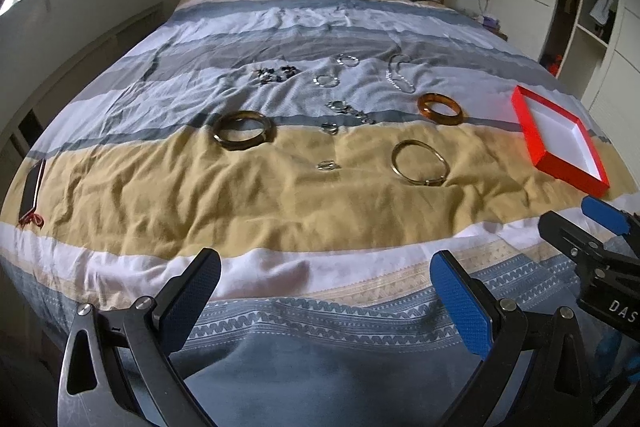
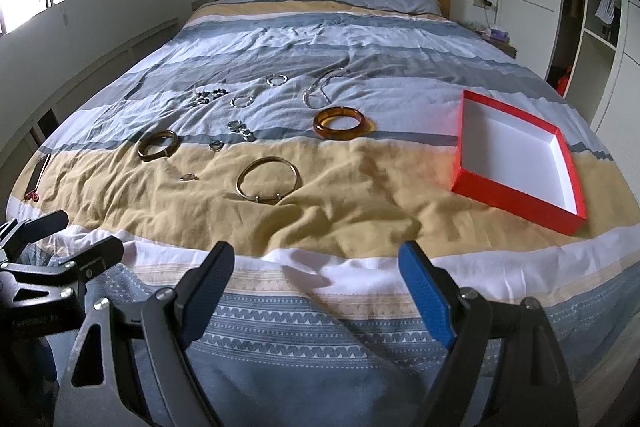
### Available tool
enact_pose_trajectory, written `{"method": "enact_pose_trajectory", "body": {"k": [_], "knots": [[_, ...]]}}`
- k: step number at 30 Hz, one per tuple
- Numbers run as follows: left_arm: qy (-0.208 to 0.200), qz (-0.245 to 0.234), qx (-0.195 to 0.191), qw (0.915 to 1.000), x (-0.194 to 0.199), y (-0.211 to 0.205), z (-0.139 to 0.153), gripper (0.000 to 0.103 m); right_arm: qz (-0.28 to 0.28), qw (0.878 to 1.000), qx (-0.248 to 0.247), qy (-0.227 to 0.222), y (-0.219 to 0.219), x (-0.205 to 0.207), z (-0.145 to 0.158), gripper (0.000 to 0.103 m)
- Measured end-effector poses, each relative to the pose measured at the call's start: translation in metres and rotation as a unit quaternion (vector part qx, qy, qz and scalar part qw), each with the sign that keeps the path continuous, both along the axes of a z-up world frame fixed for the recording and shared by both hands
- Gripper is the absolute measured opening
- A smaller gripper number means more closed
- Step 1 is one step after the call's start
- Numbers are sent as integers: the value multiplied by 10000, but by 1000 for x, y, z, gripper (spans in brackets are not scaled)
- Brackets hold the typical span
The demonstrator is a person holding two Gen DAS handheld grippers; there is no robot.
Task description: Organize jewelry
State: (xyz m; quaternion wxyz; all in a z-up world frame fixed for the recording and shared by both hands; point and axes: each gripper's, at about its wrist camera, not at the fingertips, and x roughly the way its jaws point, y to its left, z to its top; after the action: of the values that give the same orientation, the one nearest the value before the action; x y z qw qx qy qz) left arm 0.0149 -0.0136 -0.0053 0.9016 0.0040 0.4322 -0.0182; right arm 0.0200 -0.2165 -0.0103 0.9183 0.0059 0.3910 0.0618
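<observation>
Nearest the lenses, the left gripper [image 1: 326, 293] and the right gripper [image 2: 316, 285] are hanging side by side over the foot of the bed, each with its blue-padded fingers spread wide and nothing between them; only a cut-off portion of each is showing in the other's view. Beyond them, the striped bedspread [image 2: 340, 219] is carrying the jewelry: a thin gold bangle [image 2: 268, 179] is lying on the yellow band, an amber bangle [image 2: 340, 123] beyond it, and a dark brown bangle [image 2: 158, 145] to the left. Small silver rings [image 2: 189, 177], a silver chain [image 2: 320, 89] and a dark beaded cluster [image 2: 208, 95] are lying farther up, too small to make out individually. The red tray [image 2: 520, 201] with a white interior is sitting empty at the right. A dark phone-like object [image 1: 31, 189] is lying at the left margin, its outline distorted by the lens.
</observation>
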Motion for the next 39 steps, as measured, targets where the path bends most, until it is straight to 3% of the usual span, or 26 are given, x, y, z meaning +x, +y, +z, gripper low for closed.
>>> {"method": "enact_pose_trajectory", "body": {"k": [7,18,31,39], "knots": [[-51,354,212,9991,3,11,-3,102,134,9999,48,6,-5,9,0,84],[366,320,52,9988,16,21,-17,102,550,9983,134,140,2,27,-2,84],[305,540,-76,9980,27,43,-20,102,919,9951,160,341,17,48,-13,84],[435,621,-299,9967,43,60,-26,91,1093,9929,201,432,25,68,-19,83]]}}
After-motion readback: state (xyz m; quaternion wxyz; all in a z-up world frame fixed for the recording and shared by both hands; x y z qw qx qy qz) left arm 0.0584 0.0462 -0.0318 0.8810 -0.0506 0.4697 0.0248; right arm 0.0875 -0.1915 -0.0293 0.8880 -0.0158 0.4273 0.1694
